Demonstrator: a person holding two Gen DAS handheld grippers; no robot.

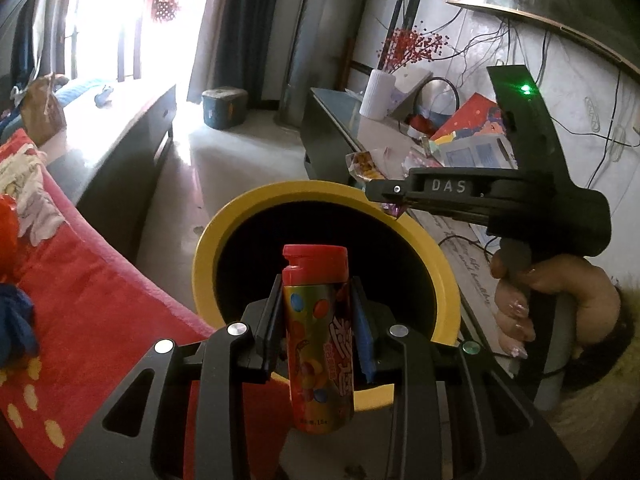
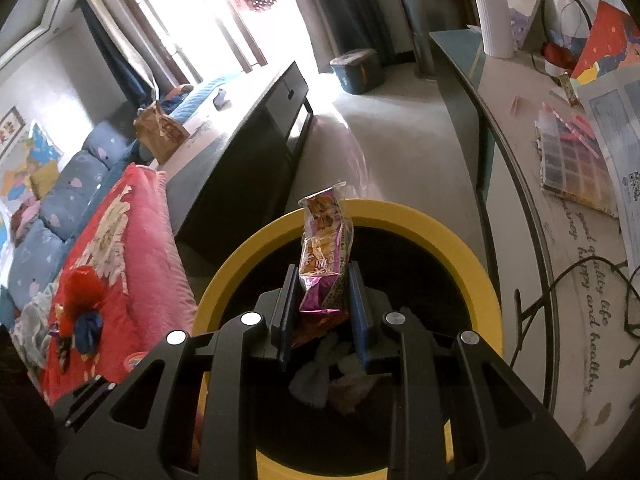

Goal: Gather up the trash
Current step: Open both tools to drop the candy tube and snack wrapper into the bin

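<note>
Yellow is the rim of the round trash bin, and its inside is black; both pieces of trash are held over its mouth. The left gripper has its jaws clenched on a candy tube, which stands upright between them, with a red cap on top and coloured candies printed on its golden body. The right gripper has its jaws closed on a snack wrapper, purple at the bottom and clear higher up, and the wrapper rises above the fingers in front of the far edge of the bin. In the left wrist view the right gripper comes in from the right side over the rim, and the person's hand grips its handle. Some white crumpled paper lies at the bottom of the bin. To the right of the bin is the bench, which carries a white vase, papers and cables. To the left of the bin is a red blanket with flowers.
</note>
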